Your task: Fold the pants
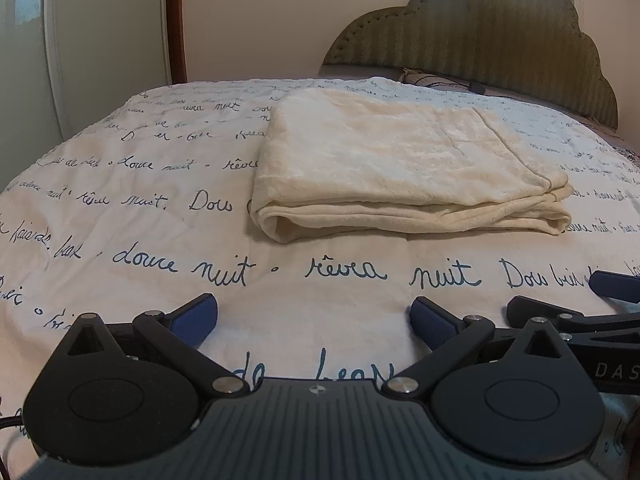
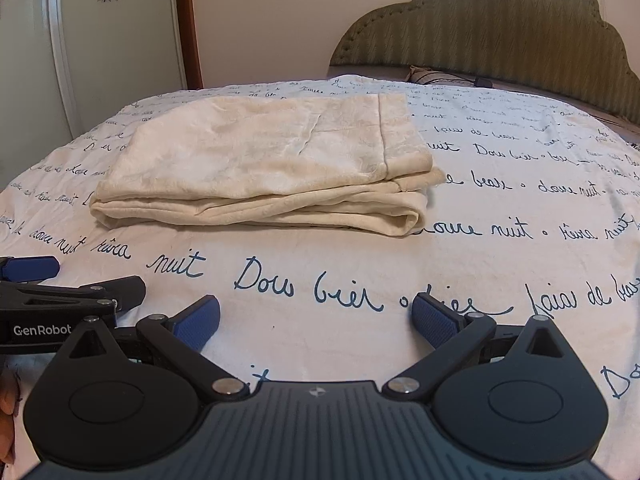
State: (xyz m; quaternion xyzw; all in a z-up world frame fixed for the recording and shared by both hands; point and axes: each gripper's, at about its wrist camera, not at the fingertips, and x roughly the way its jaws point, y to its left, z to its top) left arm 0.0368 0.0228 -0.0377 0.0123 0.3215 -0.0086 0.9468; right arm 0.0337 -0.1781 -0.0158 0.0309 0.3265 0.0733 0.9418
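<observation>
- We see the cream pants (image 1: 404,168) lying folded into a compact stack on the script-printed bedspread (image 1: 160,272), ahead of both claws, toward the far headboard (image 1: 480,36).
- Their long axis runs left to right, folded edges facing us.
- Our left gripper (image 1: 314,318) is spread wide and holds nothing; the stack sits slightly right of its centre line.
- Our right gripper (image 2: 316,320) is equally spread and empty; the stack lies slightly left of it.
- Both sit apart from the cloth, about equally near; we judge the folding essentially complete.

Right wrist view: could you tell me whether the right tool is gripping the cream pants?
No, the right tool is open over the bedspread, apart from the folded pants.
</observation>
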